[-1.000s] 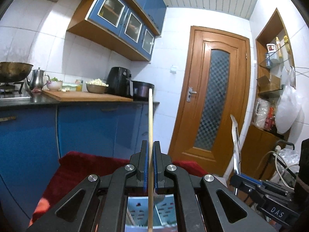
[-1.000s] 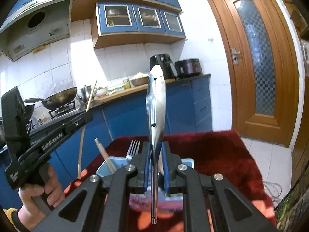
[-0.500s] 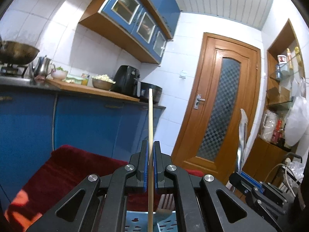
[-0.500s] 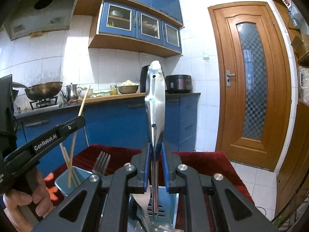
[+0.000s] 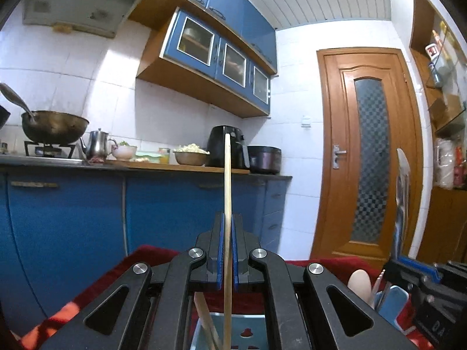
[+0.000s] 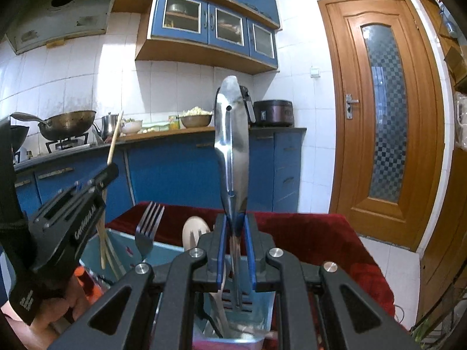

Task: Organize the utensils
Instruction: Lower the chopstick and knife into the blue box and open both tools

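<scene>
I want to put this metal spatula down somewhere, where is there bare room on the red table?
Bare red cloth lies right of and beyond the blue utensil holder, toward the door. The holder is crowded: fork, wooden spoon, chopsticks. The left gripper with its chopstick blocks the left side. The right gripper holds the spatula over the holder.

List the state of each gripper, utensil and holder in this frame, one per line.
left gripper: shut on the chopstick.
chopstick: upright, lower end over the blue holder.
right gripper: shut on the steel spatula.
steel spatula: upright, slotted end down in the holder.
fork: standing tines up in the holder.
blue holder: upright on the red cloth.
door: closed.
</scene>
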The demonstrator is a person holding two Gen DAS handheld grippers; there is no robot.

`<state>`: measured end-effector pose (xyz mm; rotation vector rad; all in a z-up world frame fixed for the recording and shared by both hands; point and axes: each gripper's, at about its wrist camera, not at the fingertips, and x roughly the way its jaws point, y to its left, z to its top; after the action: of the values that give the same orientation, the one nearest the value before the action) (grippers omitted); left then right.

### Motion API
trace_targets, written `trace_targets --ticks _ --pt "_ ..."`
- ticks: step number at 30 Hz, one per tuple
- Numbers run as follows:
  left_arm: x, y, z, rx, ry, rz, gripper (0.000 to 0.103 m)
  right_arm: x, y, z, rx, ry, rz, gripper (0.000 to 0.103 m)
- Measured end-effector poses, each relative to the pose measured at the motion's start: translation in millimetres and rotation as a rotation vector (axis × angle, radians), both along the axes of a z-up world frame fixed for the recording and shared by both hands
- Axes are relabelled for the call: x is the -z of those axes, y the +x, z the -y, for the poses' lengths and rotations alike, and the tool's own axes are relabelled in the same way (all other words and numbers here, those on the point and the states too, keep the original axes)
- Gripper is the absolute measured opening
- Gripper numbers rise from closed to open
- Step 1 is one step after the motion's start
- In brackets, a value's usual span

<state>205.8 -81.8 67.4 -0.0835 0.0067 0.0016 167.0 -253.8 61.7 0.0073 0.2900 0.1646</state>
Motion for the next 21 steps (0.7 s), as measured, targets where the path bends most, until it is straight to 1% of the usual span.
trace_targets --ticks 3,6,9,11,13,14,15,16,21 --pt "6.1 -2.5 -2.4 -0.005 -0.004 -0.016 0.004 6.7 -2.1 -0.8 -0.009 -0.009 -0.023 0.014" --pt "5.5 -4.8 -3.5 -0.016 -0.010 -0.015 0.004 7.7 -5.4 -2.7 -0.016 -0.020 -0.025 0.014" --pt "7.9 -4.8 -5.3 0.005 -0.004 -0.041 0.004 6.9 -6.7 -0.9 -0.026 0.008 -0.045 0.014" --pt "8.3 -7.7 -8.3 0.005 -0.012 -0.043 0.004 5.9 -8.4 0.6 -0.034 0.031 -0.048 0.016" --pt "7.4 -9.9 -11.7 0.004 -0.019 -0.046 0.004 3.7 -11.5 1.9 -0.043 0.054 -0.046 0.028" --pt "7.6 -11.2 -12.9 0.008 -0.020 -0.048 0.004 1.7 -14.1 2.1 -0.048 0.064 -0.040 0.031" --pt "8.3 -12.4 -13.7 0.009 -0.019 -0.049 0.004 -0.5 -17.5 2.1 -0.051 0.071 -0.032 0.037" --pt "8.6 -14.1 -14.8 0.013 -0.018 -0.049 0.004 -2.7 -20.1 1.5 -0.053 0.075 -0.025 0.040" --pt "7.0 -18.6 -18.4 0.027 -0.022 -0.058 0.004 -12.1 -35.5 1.2 -0.059 0.099 -0.006 0.042"
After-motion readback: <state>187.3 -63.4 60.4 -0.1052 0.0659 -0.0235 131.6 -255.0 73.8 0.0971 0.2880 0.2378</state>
